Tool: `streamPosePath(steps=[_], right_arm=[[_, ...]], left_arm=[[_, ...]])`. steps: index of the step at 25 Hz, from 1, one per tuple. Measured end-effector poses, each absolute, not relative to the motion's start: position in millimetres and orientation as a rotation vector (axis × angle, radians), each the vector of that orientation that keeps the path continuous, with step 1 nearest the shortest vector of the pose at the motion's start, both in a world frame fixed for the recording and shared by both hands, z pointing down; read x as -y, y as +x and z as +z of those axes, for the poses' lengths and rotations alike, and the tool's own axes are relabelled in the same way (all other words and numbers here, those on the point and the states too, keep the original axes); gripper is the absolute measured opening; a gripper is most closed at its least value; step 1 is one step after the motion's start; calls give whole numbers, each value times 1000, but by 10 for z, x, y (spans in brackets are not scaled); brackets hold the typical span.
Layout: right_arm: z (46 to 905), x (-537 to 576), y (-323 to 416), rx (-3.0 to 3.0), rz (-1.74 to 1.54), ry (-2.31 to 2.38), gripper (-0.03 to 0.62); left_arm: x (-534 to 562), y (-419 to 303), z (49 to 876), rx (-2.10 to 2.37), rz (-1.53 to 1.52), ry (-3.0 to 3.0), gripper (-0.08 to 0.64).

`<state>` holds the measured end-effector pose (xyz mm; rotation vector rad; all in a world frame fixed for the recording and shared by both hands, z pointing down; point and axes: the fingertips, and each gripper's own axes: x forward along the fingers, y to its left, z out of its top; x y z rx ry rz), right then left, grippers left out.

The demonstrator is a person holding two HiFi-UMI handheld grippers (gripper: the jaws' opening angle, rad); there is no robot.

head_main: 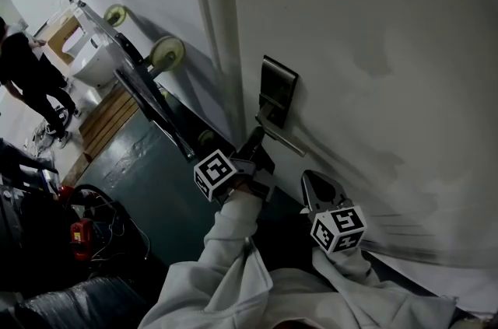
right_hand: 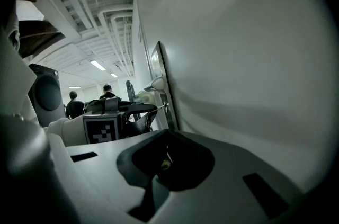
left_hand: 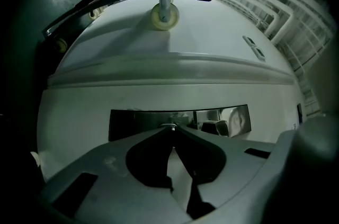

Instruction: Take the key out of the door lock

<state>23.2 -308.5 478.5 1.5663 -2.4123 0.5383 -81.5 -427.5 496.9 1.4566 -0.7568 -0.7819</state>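
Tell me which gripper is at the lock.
The left gripper: its tips are shut on the key at the lock plate. The right gripper sits lower down, off the plate.

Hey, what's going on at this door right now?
A person holds a gripper in each hand at a white door. The left gripper has its jaws closed on the small key, which sits in the lock plate; the key is not out yet. The right gripper hangs nearby with its jaws shut on nothing, apart from the lock.
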Motion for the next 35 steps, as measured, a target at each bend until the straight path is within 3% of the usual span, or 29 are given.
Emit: streamPosePath(steps=[35], right_arm=[[4817, 3161, -141, 2518, 520, 1429, 52]], left_arm=[[3806, -1489, 4881, 984, -687, 1738, 26]])
